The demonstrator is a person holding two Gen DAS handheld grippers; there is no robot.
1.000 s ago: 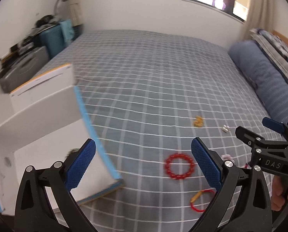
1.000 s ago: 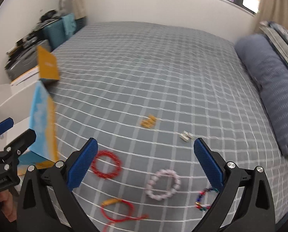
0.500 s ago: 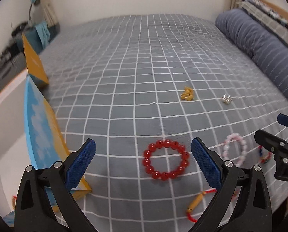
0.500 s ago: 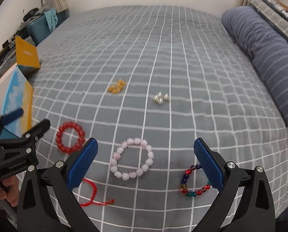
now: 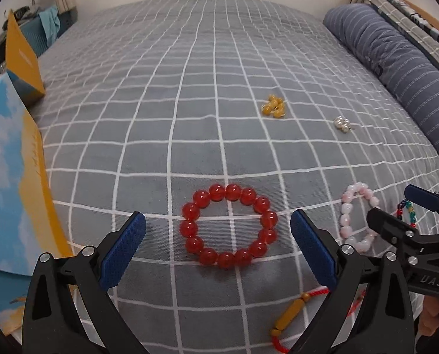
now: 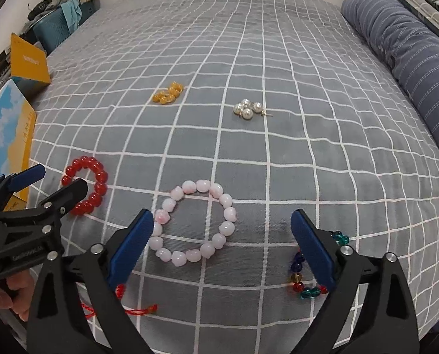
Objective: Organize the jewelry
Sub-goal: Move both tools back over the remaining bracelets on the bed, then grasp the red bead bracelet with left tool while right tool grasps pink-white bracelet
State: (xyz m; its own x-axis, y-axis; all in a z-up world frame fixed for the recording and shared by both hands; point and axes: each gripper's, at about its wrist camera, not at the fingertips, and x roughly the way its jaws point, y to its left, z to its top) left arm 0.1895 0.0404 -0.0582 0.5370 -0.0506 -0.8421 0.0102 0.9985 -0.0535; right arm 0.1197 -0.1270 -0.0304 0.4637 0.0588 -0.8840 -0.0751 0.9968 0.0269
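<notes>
I am holding a hand-held gripper in each hand over a bed (image 5: 207, 59) covered in a grey checked sheet, and the sorting is only just beginning, as far as I can judge: every piece of jewelry I can see is lying loose on the sheet, none in a container.

My left hand-held gripper (image 5: 218, 250) is spread wide and empty, framing a red bead bracelet (image 5: 229, 225) that is lying flat between its blue pads without touching them. My right hand-held gripper (image 6: 222, 244) is also spread, its jaws having just been closing slightly with nothing pinched; a pink bead bracelet (image 6: 194, 222) is lying between its fingers, close to the left pad.

Just beside the right pad a multicoloured bead bracelet (image 6: 307, 265) is resting, partly hidden behind the finger. A red cord bracelet (image 5: 293, 315) with a yellow bead is lying near the lower edge, cut off by the gripper arms. Farther up the bed, well apart from the bracelets, are sitting a small cluster of yellow beads (image 6: 167, 93) and a cluster of pearl earrings (image 6: 247, 109).

At the left edge a blue and yellow box (image 5: 10, 183) is standing open; its inside is out of view here, so I cannot tell whether anything is already lying in it. A striped bolster (image 5: 396, 62) is lying along the right side.
</notes>
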